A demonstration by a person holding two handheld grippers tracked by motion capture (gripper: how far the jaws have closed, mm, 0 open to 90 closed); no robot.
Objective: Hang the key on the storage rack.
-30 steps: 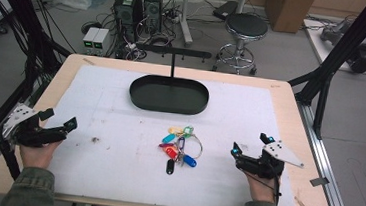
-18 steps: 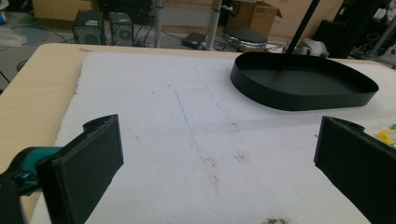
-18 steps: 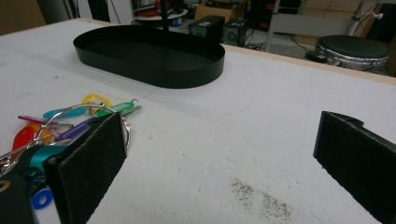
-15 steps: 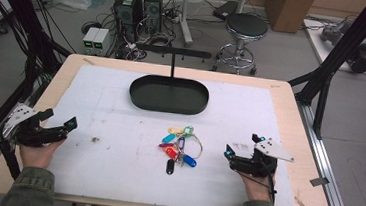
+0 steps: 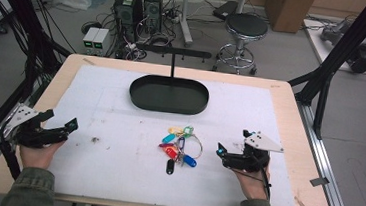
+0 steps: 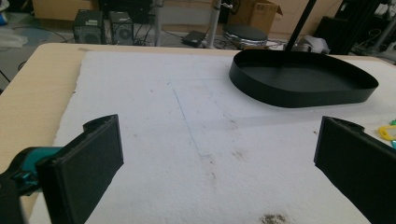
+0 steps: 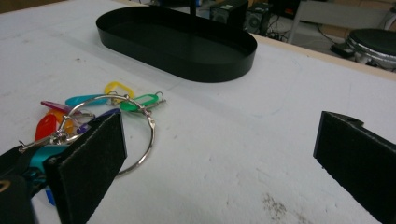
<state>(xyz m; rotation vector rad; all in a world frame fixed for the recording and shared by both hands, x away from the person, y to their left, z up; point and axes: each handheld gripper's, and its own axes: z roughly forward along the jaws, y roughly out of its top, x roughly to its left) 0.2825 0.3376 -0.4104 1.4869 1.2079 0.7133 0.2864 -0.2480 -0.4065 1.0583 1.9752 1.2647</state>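
High view has your right gripper (image 5: pixel 223 152) sitting just right of the key ring bunch (image 5: pixel 181 145), jaws spread wide and holding nothing; your left gripper (image 5: pixel 68 125) is parked near the mat's left edge, also wide open and empty. Heads up: those plastic tags fan out loosely, so a shallow pinch could grab one tag and let the rest swing or slip. In the right gripper view the metal ring (image 7: pixel 140 135) lies just beyond the left finger (image 7: pixel 93 163), not between the pads, in front of the black oval tray (image 7: pixel 187 65).
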